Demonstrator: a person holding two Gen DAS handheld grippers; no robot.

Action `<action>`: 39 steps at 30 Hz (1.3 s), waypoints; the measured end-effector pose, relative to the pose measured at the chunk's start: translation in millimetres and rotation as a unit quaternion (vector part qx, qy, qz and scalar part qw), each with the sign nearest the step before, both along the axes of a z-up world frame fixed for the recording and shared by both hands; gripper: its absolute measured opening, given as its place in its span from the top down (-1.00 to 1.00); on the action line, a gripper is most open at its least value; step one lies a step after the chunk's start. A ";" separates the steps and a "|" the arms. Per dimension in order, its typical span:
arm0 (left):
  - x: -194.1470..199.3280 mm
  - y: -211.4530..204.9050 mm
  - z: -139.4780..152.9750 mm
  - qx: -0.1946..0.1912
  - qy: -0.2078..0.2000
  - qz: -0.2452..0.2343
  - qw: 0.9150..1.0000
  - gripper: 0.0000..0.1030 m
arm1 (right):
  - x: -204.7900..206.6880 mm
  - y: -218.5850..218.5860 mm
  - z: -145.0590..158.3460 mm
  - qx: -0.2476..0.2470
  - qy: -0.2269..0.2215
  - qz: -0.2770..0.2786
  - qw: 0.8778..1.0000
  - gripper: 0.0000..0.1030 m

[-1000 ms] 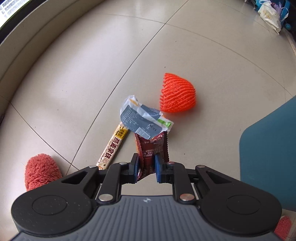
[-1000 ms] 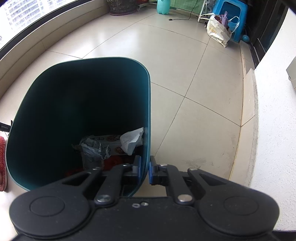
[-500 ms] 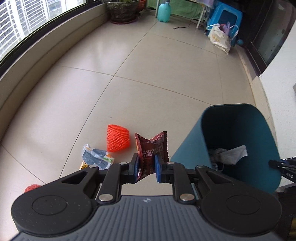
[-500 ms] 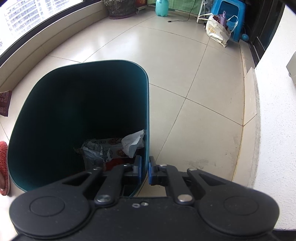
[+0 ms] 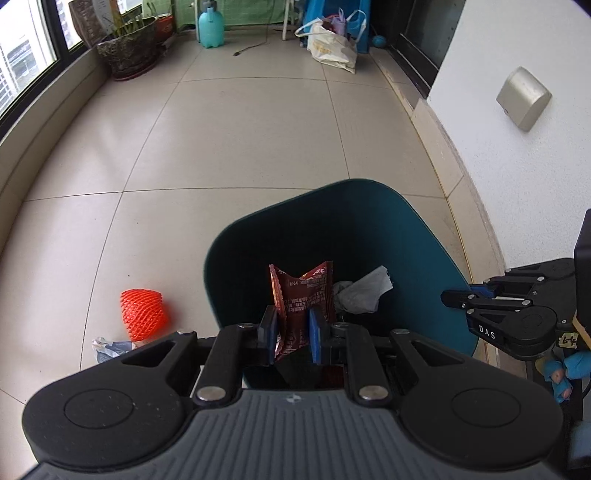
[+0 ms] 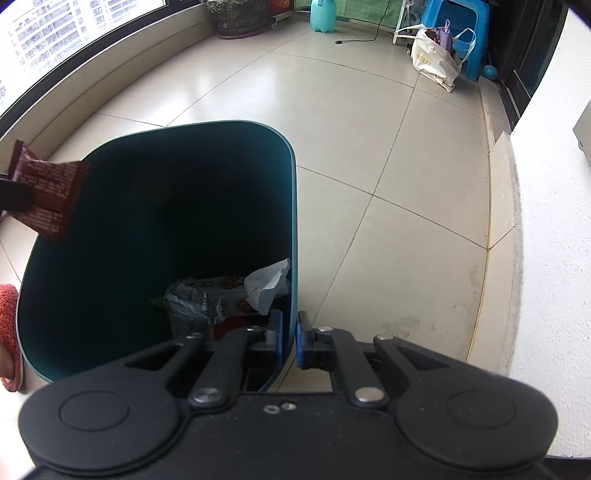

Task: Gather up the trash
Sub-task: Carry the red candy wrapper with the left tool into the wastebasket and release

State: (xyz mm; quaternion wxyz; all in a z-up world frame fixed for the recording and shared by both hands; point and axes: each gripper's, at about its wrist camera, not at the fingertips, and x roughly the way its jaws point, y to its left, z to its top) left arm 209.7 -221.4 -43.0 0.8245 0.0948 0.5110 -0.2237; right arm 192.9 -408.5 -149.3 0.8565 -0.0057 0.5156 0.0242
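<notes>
My left gripper (image 5: pixel 293 334) is shut on a dark red snack wrapper (image 5: pixel 303 295) and holds it over the open mouth of the teal trash bin (image 5: pixel 424 236). The wrapper also shows at the left in the right wrist view (image 6: pixel 48 199). My right gripper (image 6: pixel 290 339) is shut on the bin's rim (image 6: pixel 293 229); it also shows in the left wrist view (image 5: pixel 458 293). Inside the bin lie crumpled white paper (image 6: pixel 267 282) and other wrappers (image 6: pixel 207 301). An orange foam net (image 5: pixel 144 314) and a blue-white wrapper (image 5: pixel 110 347) lie on the floor left of the bin.
Tiled floor with a low sill on the left and a white wall (image 5: pixel 517 155) on the right. A plant pot (image 5: pixel 127 51), a teal bottle (image 5: pixel 211 26), a white bag (image 5: pixel 332 46) and a blue stool (image 6: pixel 458 22) stand far back. A red slipper (image 6: pixel 9 325) lies by the bin.
My left gripper has lifted the red wrapper off the floor and swung it right, from beside the floor trash to over the bin's mouth. The right gripper keeps hold of the rim.
</notes>
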 end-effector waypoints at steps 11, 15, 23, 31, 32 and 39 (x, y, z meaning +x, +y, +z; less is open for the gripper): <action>14.0 -48.6 -69.6 0.061 0.049 -0.035 0.996 0.67 | 0.8 0.6 -0.8 -0.001 -0.001 0.002 1.000 0.88; 17.2 -51.7 -85.7 0.064 0.067 -0.038 0.995 0.67 | 0.4 0.4 -1.1 0.000 -0.001 0.002 1.000 0.88; 15.5 -49.7 -95.2 0.033 0.090 -0.044 0.994 0.66 | 0.3 0.3 -1.2 0.000 -0.001 0.003 1.000 0.87; 11.8 -41.4 -87.4 0.004 0.078 -0.044 0.996 0.65 | 0.2 1.7 -2.3 0.000 -0.001 0.004 1.000 0.87; 11.5 -40.6 -85.8 0.000 0.075 -0.044 0.996 0.65 | 0.0 1.8 -2.1 0.000 -0.001 0.004 1.000 0.87; 1.1 -21.0 -60.8 -0.023 0.032 -0.043 0.998 0.65 | -1.6 2.0 -2.1 -0.001 0.000 0.008 1.000 0.86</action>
